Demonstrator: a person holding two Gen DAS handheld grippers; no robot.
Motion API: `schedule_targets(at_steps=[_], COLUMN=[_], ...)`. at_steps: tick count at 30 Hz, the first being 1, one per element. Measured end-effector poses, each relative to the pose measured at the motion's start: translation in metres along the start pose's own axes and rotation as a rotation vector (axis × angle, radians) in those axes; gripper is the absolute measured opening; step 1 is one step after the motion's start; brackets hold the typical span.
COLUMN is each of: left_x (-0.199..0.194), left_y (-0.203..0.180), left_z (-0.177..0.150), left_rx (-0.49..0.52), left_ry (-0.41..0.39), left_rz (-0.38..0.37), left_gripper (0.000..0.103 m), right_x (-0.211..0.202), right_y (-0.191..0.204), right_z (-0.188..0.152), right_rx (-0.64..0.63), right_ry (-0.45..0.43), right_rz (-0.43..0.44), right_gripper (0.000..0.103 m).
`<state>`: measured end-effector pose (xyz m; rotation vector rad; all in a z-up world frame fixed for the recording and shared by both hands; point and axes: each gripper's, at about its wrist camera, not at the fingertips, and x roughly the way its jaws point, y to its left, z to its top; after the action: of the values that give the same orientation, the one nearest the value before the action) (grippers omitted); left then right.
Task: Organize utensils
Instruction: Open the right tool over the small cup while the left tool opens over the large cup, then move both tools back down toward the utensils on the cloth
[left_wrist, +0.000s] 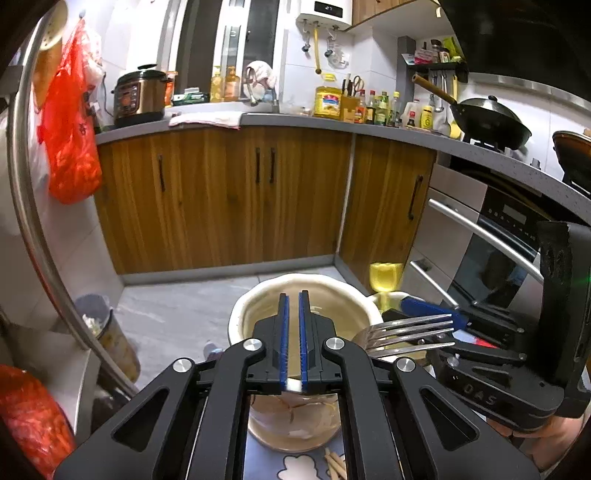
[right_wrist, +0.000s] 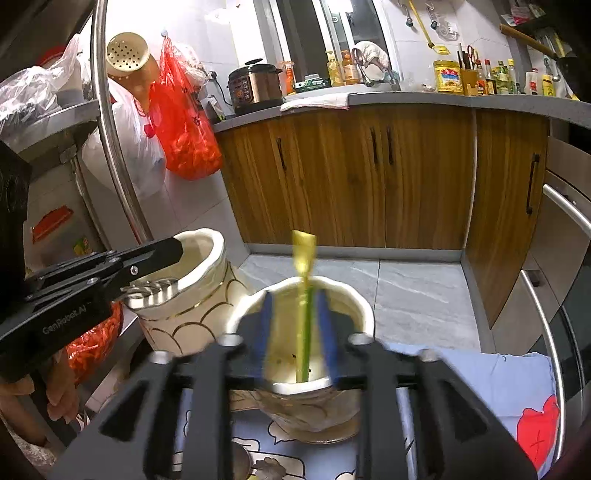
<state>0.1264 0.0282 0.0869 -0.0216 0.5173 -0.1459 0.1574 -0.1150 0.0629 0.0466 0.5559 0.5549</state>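
Note:
My left gripper hangs over a cream ceramic holder with gold lines. It is shut on the handle of a steel fork, which lies crosswise with its tines pointing right. From the right wrist view, the left gripper and the fork tines sit at the rim of that holder. My right gripper stands open above a second cream holder. A yellow-green plastic utensil stands in this holder, between the blue pads and free of them. Its yellow head shows beside the right gripper.
Both holders stand on a blue cartoon-print cloth. Wooden chopsticks lie on it near the left holder. A steel rack pole and red bags are on the left. Wooden cabinets and an oven face me across the floor.

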Motion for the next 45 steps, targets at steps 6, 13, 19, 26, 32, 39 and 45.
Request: schedule_targets(at_steps=[6, 13, 19, 26, 32, 39, 45], left_x=[-0.01, -0.047, -0.08, -0.093, -0.077, -0.047, -0.032], left_y=[0.001, -0.003, -0.003, -0.008, -0.018, -0.022, -0.027], left_z=[0.003, 0.002, -0.016, -0.046, -0.081, -0.119, -0.139], left_rx=[-0.002, 0.031, 0.022, 0.019, 0.011, 0.019, 0.048], left_ry=[0.003, 0.002, -0.001, 0.04, 0.132, 0.253, 0.345], left_rz=[0.01, 0.037, 0.063, 0.077, 0.049, 0.037, 0.017], left_gripper=[0.008, 0.028, 0.061, 0.082, 0.083, 0.083, 0.075], right_x=[-0.019, -0.062, -0.113, -0.131, -0.134, -0.115, -0.107], right_y=[-0.001, 0.001, 0.011, 0.012, -0.011, -0.041, -0.046], right_z=[0.009, 0.018, 0.011, -0.017, -0.049, -0.083, -0.099], right_rx=[0.005, 0.021, 0.008, 0.028, 0.068, 0.186, 0.114], right_ry=[-0.03, -0.017, -0.055, -0.007, 0.0, 0.123, 0.159], right_rz=[-0.031, -0.081, -0.128, -0.288, -0.32, -0.229, -0.285], right_gripper=[0.043, 0.085, 0.098, 0.098, 0.098, 0.098, 0.096])
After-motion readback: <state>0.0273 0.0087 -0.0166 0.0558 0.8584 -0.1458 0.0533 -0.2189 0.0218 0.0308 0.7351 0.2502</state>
